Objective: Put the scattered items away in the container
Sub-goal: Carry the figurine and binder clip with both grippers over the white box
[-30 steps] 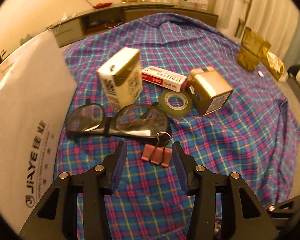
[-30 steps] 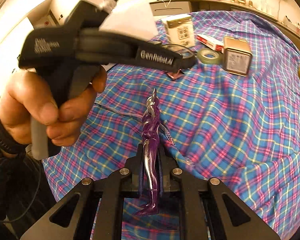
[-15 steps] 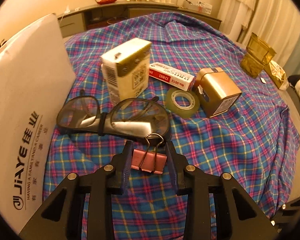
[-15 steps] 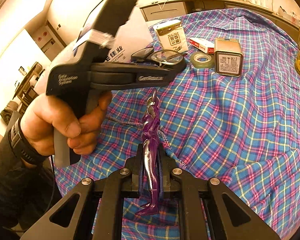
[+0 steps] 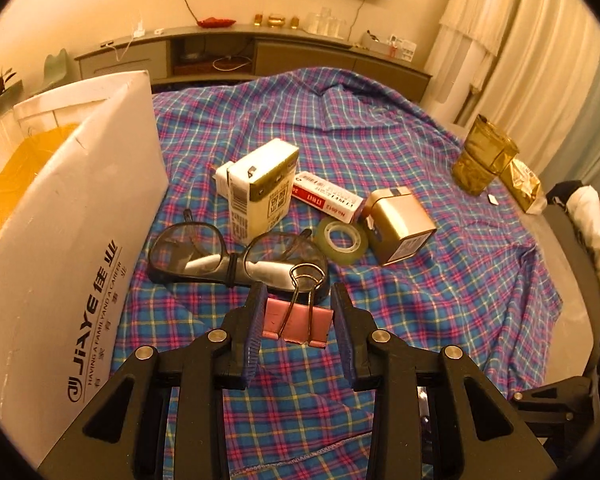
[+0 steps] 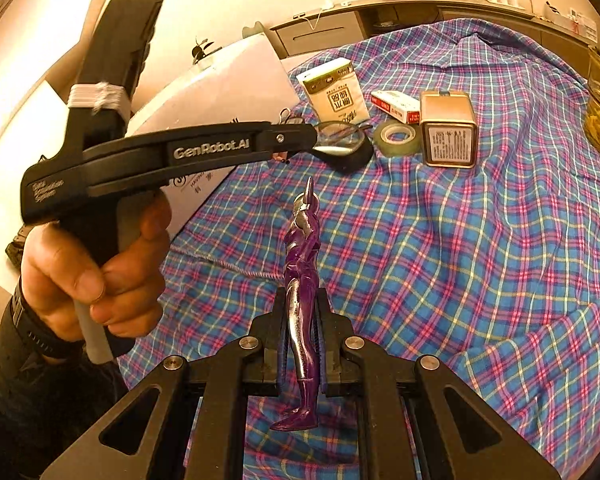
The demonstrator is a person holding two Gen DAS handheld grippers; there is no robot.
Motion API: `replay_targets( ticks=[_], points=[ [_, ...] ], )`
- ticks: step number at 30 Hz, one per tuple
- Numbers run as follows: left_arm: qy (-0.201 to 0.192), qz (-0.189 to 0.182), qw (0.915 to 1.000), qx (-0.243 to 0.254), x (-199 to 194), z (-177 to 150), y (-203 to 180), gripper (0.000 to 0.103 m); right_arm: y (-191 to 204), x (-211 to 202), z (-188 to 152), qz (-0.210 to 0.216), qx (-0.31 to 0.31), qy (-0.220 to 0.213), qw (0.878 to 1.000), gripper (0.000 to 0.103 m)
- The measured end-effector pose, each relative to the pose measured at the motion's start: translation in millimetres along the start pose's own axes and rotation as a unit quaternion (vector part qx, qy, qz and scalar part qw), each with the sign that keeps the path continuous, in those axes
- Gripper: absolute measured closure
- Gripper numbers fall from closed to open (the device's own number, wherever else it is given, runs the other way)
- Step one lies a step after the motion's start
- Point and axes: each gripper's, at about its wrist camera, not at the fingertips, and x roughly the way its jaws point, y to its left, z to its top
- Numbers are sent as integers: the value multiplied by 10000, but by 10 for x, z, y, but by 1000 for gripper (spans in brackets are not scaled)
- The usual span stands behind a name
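Observation:
My left gripper is shut on a pink binder clip and holds it above the plaid cloth, just in front of the safety glasses. The white container box stands open at the left. My right gripper is shut on a purple toy figure, held upright above the cloth. The left gripper body crosses the right wrist view. On the cloth lie a white carton, a red and white box, a tape roll and a gold tin.
A brown transparent jar and a gold foil bag stand at the far right edge of the cloth. A low cabinet runs along the back wall. The cloth's hem lies near the person's hand.
My left gripper closed around the binder clip and lifted it off the cloth. The right gripper kept holding the purple figure and rose a little.

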Motion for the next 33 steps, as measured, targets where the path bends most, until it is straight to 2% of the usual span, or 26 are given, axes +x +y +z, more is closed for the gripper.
replay_targets(
  ticks=[15,33],
  points=[
    [-341,-130,9993,-109,-446,10,57,69,122,-30,169,-113,46,-225,9997,91],
    [-673,-62,9971,-355,-1032,-109,312,69,627,-150,324,-224,-182,-573,9979,91]
  ],
)
